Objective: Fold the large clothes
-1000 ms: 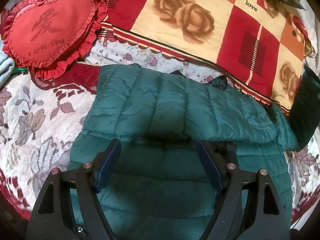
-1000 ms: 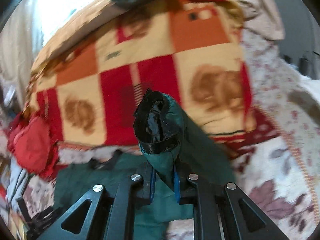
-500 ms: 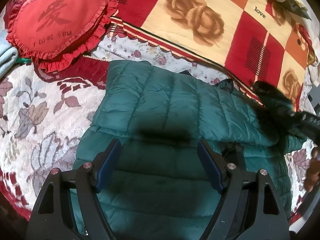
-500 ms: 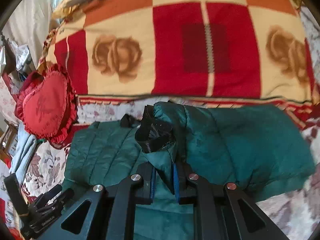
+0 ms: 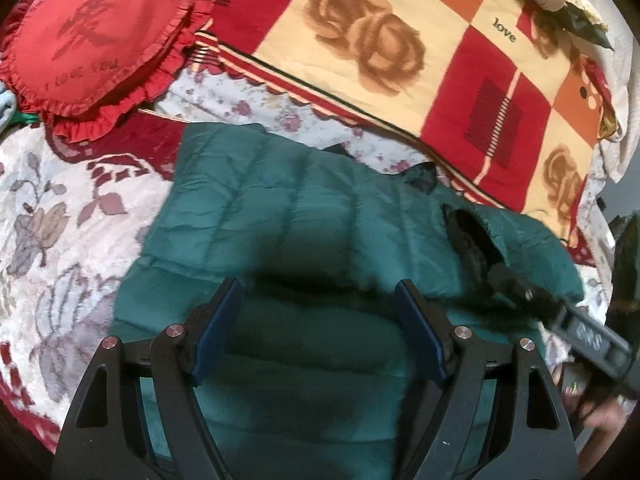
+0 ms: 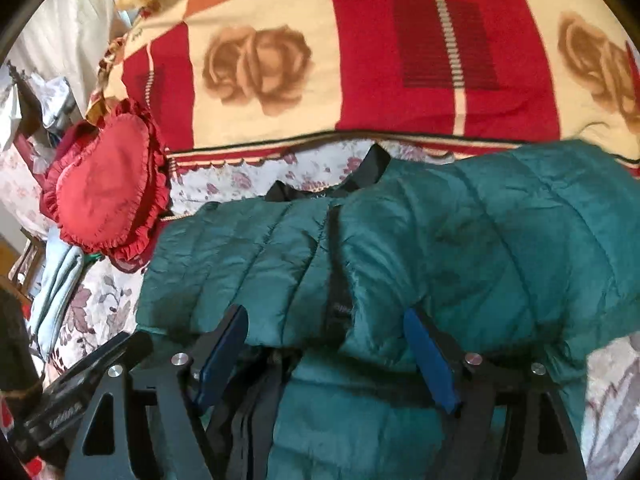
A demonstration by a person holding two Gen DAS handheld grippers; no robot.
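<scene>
The dark green quilted puffer jacket lies spread across the bed, on a cream bedspread with a mauve and red flower pattern, its top edge toward a folded blanket of red, orange and cream checks printed with brown roses. Both sleeves look laid in across the chest, meeting near a dark lined cuff.

The jacket is likely light for its bulk, soft and springy: the padded channels should puff back when let go, and the shiny shell looks slippery, so a thin pinch may slide off. The firmer places to grip are probably the stitched seams, the hem and the cuff bands, taking a deep bite through both layers rather than one panel.

The left gripper hovers over the lower body of the jacket with its blue-padded jaws wide apart and nothing between them. The right gripper is also spread wide, jaws either side of the folded sleeve edge without clamping it.

A red heart-shaped cushion with a ruffled edge sits beside the jacket's shoulder, well apart from both grippers.
</scene>
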